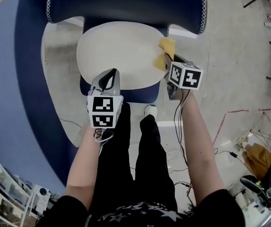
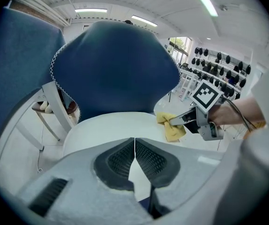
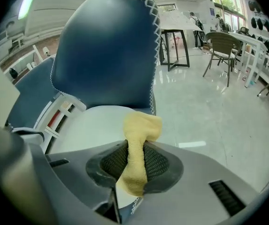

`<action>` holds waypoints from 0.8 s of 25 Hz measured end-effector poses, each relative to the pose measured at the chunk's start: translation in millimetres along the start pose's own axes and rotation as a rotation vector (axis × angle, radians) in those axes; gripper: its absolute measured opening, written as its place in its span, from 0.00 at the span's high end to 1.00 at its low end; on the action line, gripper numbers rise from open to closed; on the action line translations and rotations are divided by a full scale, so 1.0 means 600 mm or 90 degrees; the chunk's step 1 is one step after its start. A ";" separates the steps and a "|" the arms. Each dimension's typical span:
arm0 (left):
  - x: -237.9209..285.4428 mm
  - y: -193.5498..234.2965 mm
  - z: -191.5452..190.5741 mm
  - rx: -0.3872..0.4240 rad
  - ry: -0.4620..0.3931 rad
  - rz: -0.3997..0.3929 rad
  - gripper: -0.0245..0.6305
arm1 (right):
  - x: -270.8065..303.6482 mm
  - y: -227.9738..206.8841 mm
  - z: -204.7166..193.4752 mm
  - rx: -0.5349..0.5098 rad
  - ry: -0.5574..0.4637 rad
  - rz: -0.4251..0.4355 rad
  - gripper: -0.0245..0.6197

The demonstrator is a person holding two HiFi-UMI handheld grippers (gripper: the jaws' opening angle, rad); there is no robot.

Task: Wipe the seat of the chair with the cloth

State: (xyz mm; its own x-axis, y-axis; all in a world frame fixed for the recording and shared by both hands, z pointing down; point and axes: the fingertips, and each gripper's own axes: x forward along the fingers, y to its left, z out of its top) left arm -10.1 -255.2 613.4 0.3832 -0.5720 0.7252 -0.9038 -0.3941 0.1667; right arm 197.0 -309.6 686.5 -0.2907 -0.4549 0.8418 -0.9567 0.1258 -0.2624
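A chair with a white round seat and a dark blue back stands in front of me. A yellow cloth lies at the seat's right edge, pinched by my right gripper, which is shut on it; in the right gripper view the cloth sticks out between the jaws over the seat. My left gripper hovers over the seat's front edge, jaws closed together with nothing in them. The left gripper view shows the cloth at the right of the seat.
A blue curved surface lies left of the chair. Cables run on the pale floor by the person's legs. Bags and gear sit at the right. Tables and chairs stand in the background.
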 end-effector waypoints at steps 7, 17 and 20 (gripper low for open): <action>-0.033 0.022 -0.003 -0.036 -0.016 0.033 0.93 | -0.020 0.114 0.022 -0.084 -0.009 0.079 0.83; -0.111 0.184 -0.049 -0.103 -0.031 0.119 0.93 | 0.051 0.420 0.003 -0.160 0.024 0.242 0.83; -0.122 0.224 -0.060 -0.124 -0.029 0.132 0.93 | 0.081 0.489 0.001 -0.179 0.039 0.271 0.83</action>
State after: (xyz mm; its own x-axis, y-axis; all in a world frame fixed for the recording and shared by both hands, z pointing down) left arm -166.6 -240.6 607.2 0.1911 -0.6591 0.7274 -0.9815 -0.1232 0.1462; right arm -97.7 -295.1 650.1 -0.6479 -0.2600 0.7160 -0.7174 0.5242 -0.4588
